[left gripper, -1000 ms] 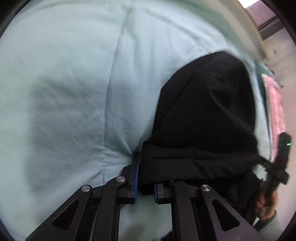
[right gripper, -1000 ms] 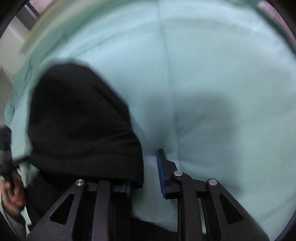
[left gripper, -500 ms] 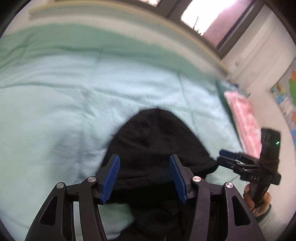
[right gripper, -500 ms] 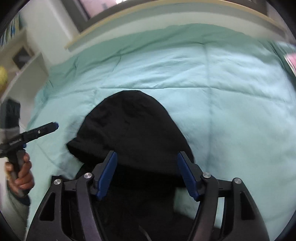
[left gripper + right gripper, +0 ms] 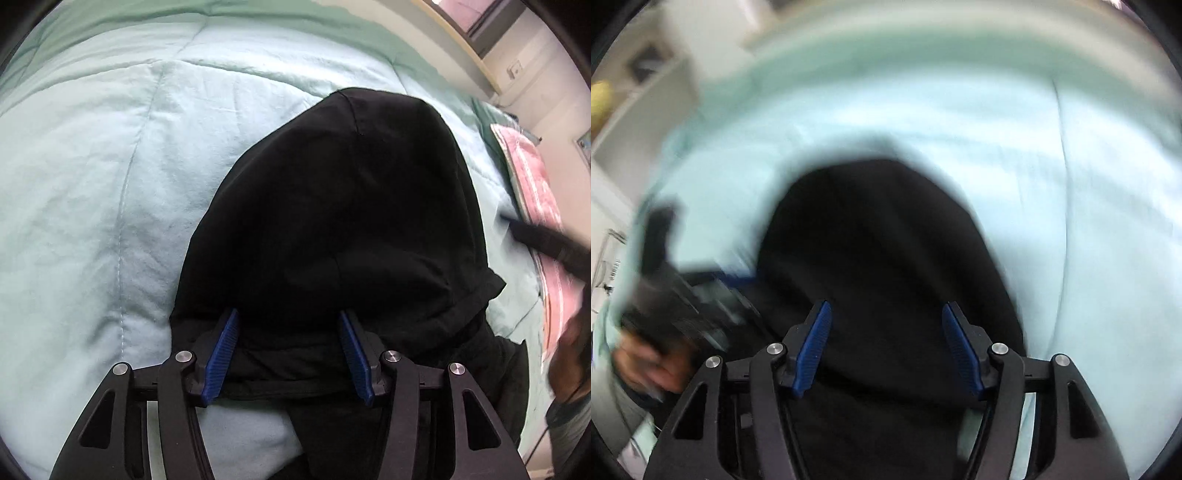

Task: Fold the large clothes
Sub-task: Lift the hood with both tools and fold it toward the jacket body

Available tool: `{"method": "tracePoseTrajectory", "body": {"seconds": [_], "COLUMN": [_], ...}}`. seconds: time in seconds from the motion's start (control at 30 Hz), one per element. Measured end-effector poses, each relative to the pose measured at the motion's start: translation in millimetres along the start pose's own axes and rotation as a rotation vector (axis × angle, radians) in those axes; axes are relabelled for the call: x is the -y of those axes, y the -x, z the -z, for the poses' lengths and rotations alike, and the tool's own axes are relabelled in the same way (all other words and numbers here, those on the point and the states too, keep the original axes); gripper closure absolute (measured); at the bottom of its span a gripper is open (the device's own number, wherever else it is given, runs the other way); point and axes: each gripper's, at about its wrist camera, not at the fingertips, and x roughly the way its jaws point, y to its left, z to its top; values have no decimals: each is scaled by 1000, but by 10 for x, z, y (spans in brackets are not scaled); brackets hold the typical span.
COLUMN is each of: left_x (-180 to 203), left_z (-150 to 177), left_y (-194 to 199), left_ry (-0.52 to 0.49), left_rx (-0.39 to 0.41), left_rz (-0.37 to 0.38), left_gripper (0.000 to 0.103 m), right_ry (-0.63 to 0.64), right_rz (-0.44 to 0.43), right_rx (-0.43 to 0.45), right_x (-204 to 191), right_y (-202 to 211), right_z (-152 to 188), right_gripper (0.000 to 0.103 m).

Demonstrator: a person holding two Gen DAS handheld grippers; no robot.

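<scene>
Black garment (image 5: 343, 206) lay at 12 o'clock of both spread, empty claws, left claw (image 5: 290, 354) and right claw (image 5: 886, 350), long axis 6-to-12 on the bed (image 5: 92, 166).

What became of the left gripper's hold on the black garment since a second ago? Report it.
Yes, it changed: the left gripper has let go, its fingers now spread open above the black garment on the green quilt.
</scene>
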Motion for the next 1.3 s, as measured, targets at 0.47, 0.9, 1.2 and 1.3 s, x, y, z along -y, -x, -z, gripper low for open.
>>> {"method": "tracePoseTrajectory", "body": {"seconds": [0.47,0.9,1.2,1.3], "left_x": [-86,-375,-179,-277], "left_z": [-5,-9,-428,-710], "left_y": [61,-1,923,909], "left_ry": [16,87,-145,-140], "left_rx": [2,-91,67,91], "left_rz": [15,81,96,85], "left_gripper": [46,44,31,20], "right_ry": [-4,-113,-11,19], "right_rz": [55,3,-49,-43], "right_rx": [-170,-251,-128,-80], "right_x": [202,709,643,702], "right_y": [-1099,-523,-37,-51], "right_z": [-420,737,184,-143], "right_gripper": [37,38,35,30]}}
